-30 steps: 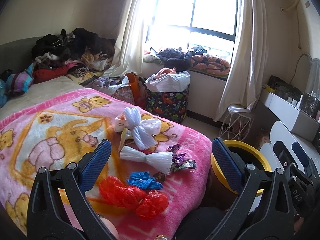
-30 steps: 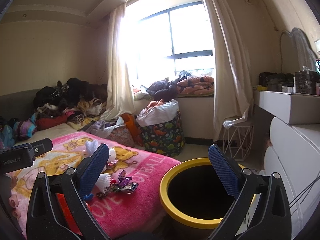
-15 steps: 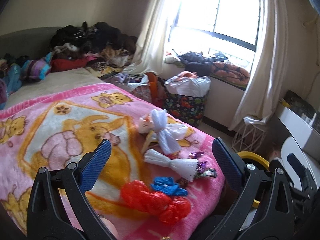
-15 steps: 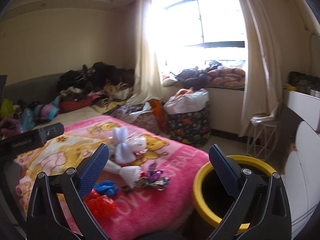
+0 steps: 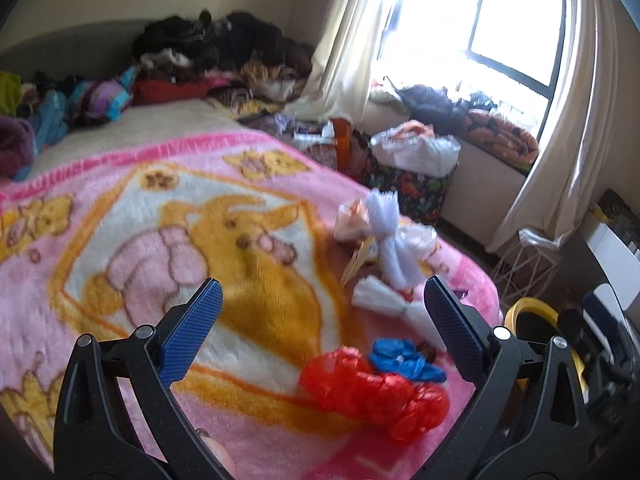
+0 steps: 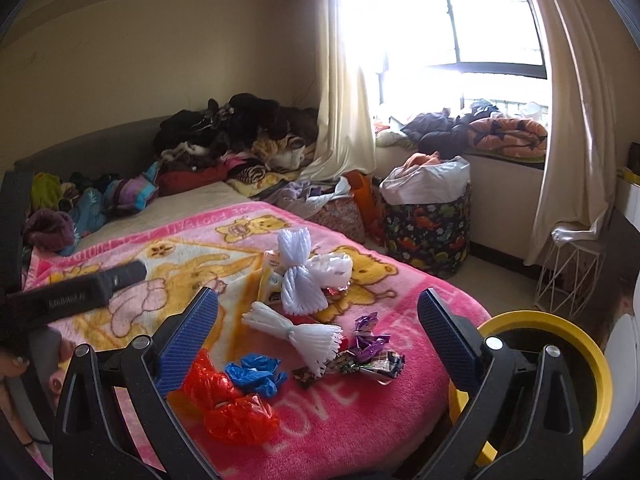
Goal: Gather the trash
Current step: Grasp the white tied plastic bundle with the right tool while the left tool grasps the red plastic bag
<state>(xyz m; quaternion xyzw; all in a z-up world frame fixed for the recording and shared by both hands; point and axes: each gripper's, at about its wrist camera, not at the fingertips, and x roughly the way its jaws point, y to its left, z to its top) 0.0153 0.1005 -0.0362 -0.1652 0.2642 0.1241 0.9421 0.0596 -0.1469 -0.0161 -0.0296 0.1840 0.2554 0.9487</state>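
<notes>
Trash lies on a pink cartoon blanket (image 6: pixel 328 412): a red plastic bag (image 6: pixel 228 404), a blue bag (image 6: pixel 254 372), two white foam nets (image 6: pixel 298 332), shiny purple wrappers (image 6: pixel 368 352) and a white bag (image 6: pixel 332 266). A yellow-rimmed bin (image 6: pixel 568 376) stands at the bed's right corner. My right gripper (image 6: pixel 316 336) is open and empty above the pile. My left gripper (image 5: pixel 320 328) is open and empty over the blanket, left of the red bag (image 5: pixel 372 392) and blue bag (image 5: pixel 404 360). The bin (image 5: pixel 532 316) shows at the far right.
Piled clothes (image 6: pixel 240 136) fill the bed's far end. A dinosaur-print hamper (image 6: pixel 428 216) and a white wire stool (image 6: pixel 568 264) stand on the floor under the window. A white dresser (image 5: pixel 616 248) is on the right.
Both grippers swung left, away from the bin and over the bed. The trash pile now sits between the right gripper's fingers. Both stayed open.
</notes>
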